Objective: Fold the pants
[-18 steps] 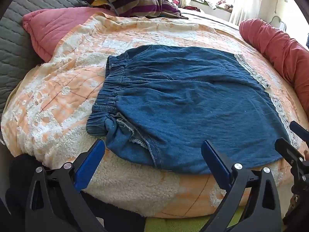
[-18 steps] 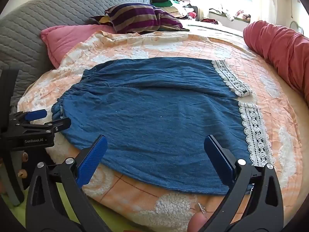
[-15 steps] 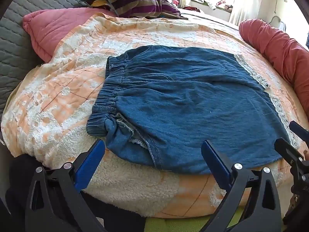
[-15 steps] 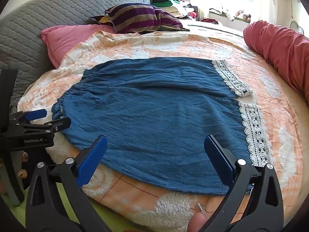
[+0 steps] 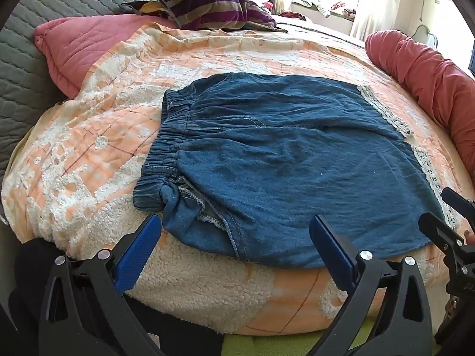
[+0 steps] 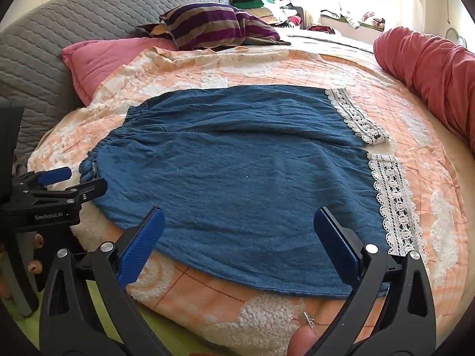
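Note:
Blue denim pants (image 5: 285, 160) (image 6: 237, 172) lie spread flat on the bed, elastic waistband (image 5: 166, 151) to the left and white lace hems (image 6: 392, 198) to the right. My left gripper (image 5: 234, 237) stands open just short of the near edge, by the waistband corner, with nothing between its blue pads. Wide open too, my right gripper (image 6: 237, 228) hovers over the near edge of the lower leg, holding nothing. Each gripper shows at the side of the other's view.
An orange and white quilt (image 5: 98, 154) covers the bed. A pink pillow (image 6: 101, 56), a striped cushion (image 6: 213, 23) and a grey quilted headboard (image 6: 44, 59) lie at the back left. A red rolled blanket (image 6: 430, 68) runs along the right edge. Clothes are piled at the window.

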The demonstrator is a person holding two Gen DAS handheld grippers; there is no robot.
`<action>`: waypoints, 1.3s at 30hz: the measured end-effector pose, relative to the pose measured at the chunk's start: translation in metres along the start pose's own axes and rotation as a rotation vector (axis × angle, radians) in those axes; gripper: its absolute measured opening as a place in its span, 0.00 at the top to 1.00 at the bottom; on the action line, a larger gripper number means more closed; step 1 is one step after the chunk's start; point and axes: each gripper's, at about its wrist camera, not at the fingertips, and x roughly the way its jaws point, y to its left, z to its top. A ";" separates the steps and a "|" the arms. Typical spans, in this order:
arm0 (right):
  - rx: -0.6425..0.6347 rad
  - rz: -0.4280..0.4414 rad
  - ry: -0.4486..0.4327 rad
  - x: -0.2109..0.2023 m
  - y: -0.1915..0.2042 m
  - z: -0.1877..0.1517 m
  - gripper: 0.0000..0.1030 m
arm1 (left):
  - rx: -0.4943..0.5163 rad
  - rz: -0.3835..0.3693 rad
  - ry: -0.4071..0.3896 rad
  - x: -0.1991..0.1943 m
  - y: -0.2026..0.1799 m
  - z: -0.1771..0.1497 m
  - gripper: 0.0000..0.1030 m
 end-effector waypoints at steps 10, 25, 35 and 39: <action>0.003 0.005 0.010 0.002 -0.002 0.000 0.08 | 0.000 -0.001 -0.010 -0.003 -0.001 0.000 0.04; 0.002 0.006 0.015 0.003 0.001 0.000 0.08 | -0.001 -0.001 -0.026 -0.005 0.001 0.003 0.04; 0.002 0.008 0.014 0.003 0.000 0.001 0.08 | 0.001 0.001 -0.030 -0.006 0.002 0.004 0.04; 0.003 0.008 0.014 0.003 0.000 0.001 0.08 | 0.002 0.001 -0.027 -0.006 0.002 0.004 0.04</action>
